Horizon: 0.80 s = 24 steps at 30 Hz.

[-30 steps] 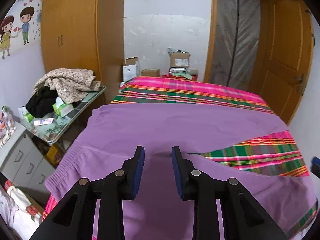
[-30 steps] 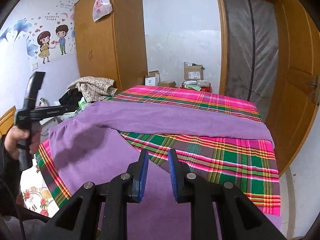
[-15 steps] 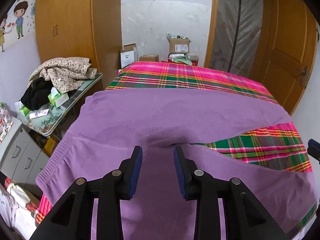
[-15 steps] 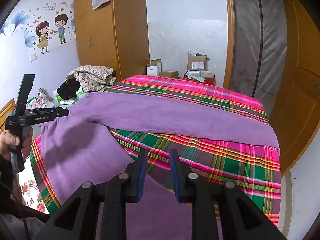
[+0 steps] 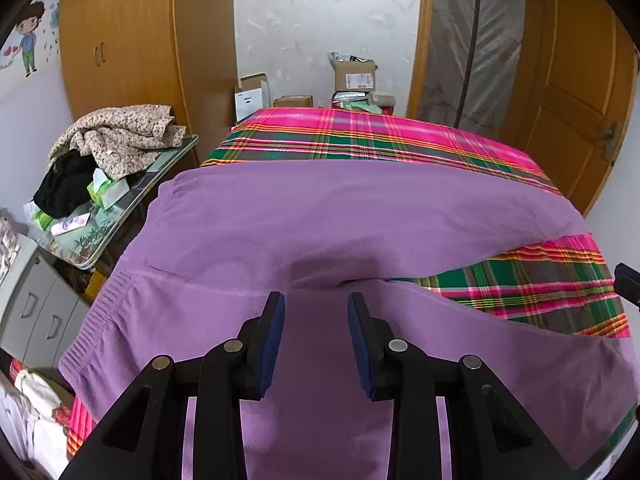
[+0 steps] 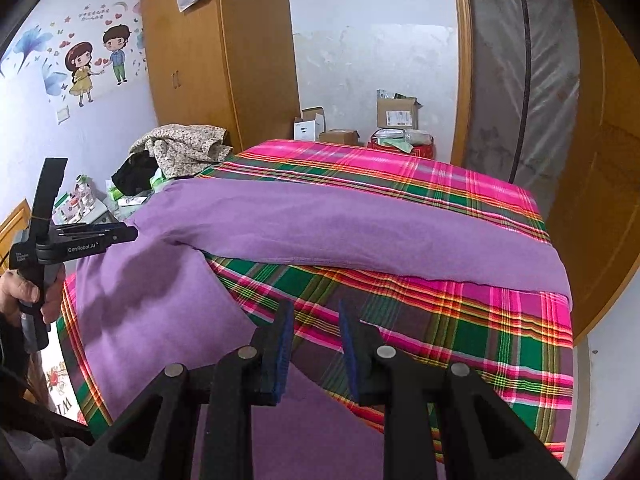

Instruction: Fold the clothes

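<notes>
Purple trousers (image 5: 320,216) lie spread across a bed with a pink and green plaid sheet (image 5: 360,136), the ribbed waistband at the left and both legs running right. My left gripper (image 5: 316,300) hovers open just above the crotch, with nothing between its blue pads. In the right wrist view the far leg (image 6: 340,228) stretches across the sheet (image 6: 440,320). There my right gripper (image 6: 316,308) stands open over the inner edge of the near leg, also with nothing between its pads. The left gripper (image 6: 80,236) shows at the left of this view, held in a hand.
A glass side table (image 5: 120,208) left of the bed carries a heap of clothes (image 5: 120,132) and a tissue pack. Grey drawers (image 5: 36,312) stand nearer. A wooden wardrobe (image 5: 132,40), cardboard boxes (image 5: 352,76) and a door (image 5: 576,80) line the far side.
Both grippers have come lower and closer to the trousers. The right one has shifted from over the near leg to its inner edge by the plaid sheet. Both stay open.
</notes>
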{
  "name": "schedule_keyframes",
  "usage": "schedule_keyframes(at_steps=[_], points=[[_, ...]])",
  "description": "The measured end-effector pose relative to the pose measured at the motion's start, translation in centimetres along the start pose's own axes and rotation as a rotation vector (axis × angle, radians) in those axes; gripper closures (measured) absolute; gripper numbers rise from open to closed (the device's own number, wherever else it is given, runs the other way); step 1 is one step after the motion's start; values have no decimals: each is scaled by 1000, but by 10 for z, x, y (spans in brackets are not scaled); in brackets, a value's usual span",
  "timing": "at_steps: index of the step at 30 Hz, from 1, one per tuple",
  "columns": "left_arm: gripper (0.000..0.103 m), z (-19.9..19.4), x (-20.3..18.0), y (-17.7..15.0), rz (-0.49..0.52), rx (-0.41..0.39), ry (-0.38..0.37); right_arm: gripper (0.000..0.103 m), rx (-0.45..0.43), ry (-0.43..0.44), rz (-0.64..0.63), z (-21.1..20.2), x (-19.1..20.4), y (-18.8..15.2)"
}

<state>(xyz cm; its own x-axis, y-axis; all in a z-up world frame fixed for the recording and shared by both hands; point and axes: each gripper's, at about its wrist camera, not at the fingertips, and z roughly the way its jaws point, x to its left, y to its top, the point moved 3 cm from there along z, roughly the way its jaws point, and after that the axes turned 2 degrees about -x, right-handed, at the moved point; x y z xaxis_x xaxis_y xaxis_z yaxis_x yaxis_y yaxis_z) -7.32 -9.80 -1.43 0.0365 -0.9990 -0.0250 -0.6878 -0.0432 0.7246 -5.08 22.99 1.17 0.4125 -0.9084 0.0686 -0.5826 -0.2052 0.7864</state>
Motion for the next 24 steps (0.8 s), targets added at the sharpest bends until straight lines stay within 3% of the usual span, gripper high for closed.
schedule_keyframes(at_steps=[15, 24], points=[[69, 14, -5, -2, 37, 10, -19, 80, 56, 21, -5, 20, 10, -4], [69, 20, -1, 6, 43, 7, 16, 80, 74, 23, -7, 28, 13, -2]])
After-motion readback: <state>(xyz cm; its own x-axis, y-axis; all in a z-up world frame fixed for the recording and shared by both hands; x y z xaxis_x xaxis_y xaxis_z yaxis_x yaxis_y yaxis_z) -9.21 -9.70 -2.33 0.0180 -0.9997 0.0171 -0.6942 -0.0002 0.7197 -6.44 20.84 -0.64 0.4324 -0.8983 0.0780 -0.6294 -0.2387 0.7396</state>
